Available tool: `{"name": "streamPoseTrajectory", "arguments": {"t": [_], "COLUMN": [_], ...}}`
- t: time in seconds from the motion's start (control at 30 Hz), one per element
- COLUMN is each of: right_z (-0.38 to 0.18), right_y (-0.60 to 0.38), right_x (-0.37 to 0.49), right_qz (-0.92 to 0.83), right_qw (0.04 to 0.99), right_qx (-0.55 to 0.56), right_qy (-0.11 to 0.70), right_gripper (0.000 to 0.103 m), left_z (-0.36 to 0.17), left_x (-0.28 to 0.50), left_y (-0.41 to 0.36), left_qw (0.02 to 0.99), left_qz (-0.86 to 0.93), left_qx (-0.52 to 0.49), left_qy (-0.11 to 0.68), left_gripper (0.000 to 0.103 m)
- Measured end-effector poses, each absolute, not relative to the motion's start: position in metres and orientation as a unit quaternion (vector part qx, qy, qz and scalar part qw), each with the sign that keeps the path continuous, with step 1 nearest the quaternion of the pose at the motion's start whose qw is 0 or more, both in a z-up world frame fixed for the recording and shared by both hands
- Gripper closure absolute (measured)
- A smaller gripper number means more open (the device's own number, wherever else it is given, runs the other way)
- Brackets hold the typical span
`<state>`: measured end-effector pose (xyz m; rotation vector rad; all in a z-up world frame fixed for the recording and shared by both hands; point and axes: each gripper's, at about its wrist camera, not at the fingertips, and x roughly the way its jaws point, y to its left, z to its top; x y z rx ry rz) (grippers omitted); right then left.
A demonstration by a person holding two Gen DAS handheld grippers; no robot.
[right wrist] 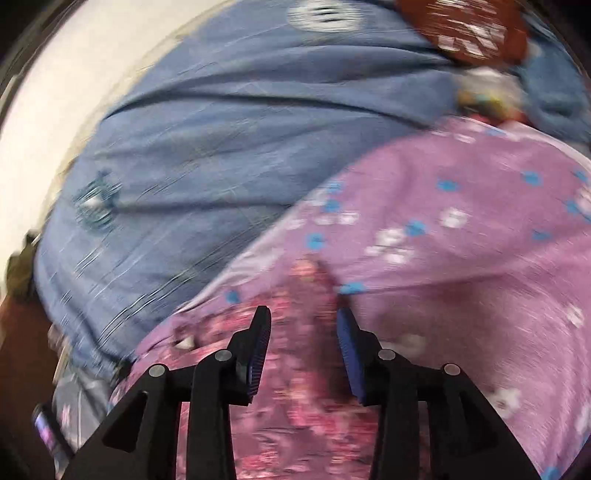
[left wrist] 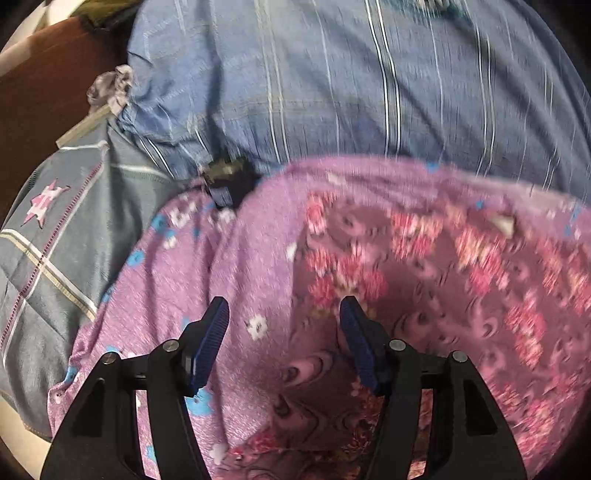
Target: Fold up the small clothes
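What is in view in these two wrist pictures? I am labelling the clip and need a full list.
purple floral garment: one, lilac with blue and white flowers, pink-patterned inner side showing, spread directly under both grippers.
blue striped bedcover: one, blue with white stripes, beneath and beyond the garment.
grey checked cloth: one, grey with a pink star, left of the garment in the left wrist view.
red-brown cloth: one, with white marks, at the far upper right in the right wrist view; blurred.
left gripper: one, black with blue pads, jaws apart, nothing pinched.
right gripper: one, black with blue pads, jaws apart above the garment.
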<state>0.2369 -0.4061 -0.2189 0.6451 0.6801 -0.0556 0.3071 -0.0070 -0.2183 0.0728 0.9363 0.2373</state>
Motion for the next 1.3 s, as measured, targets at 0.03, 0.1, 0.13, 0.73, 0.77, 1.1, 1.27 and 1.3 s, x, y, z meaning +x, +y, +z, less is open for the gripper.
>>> {"name": "streamPoseTrajectory", "arguments": {"t": [0.03,0.1,0.13,0.73,0.77,1.1,1.27,1.3], "right_z": [-0.220,-0.227,-0.234,-0.270,-0.271,-0.266,-0.261,-0.260], "right_y": [-0.397,-0.386,-0.381,-0.302,-0.298,-0.257,-0.239,-0.243], "right_x": [0.243,0.258,0.268,0.276,0.273,0.265,0.263,0.263], "right_qz": [-0.007,0.010,0.011,0.071,0.066,0.130,0.122,0.127], "right_qw": [0.894,0.894,0.891,0.856,0.863,0.859,0.869,0.868], "right_qx": [0.300,0.281,0.266,0.158,0.145,0.122,0.070,0.089], "right_qy": [0.332,0.349,0.368,0.486,0.479,0.479,0.474,0.472], "right_gripper": [0.066,0.067,0.067,0.069,0.070,0.069,0.069,0.069], "left_z": [-0.224,-0.236,-0.237,-0.234,-0.233,-0.234,-0.244,-0.245], "left_x": [0.309,0.312,0.312,0.294,0.292,0.282,0.284,0.285], "left_y": [-0.009,-0.013,-0.013,-0.042,-0.043,-0.068,-0.063,-0.057], "left_qw": [0.879,0.869,0.870,0.878,0.880,0.880,0.887,0.887], "left_qz": [0.113,0.112,0.111,0.054,0.055,0.017,0.061,0.056], "left_qx": [0.042,0.060,0.065,0.103,0.106,0.116,0.095,0.073], "left_qy": [0.461,0.478,0.476,0.464,0.459,0.460,0.448,0.453], "left_gripper": [0.041,0.040,0.039,0.030,0.030,0.020,0.000,0.000]}}
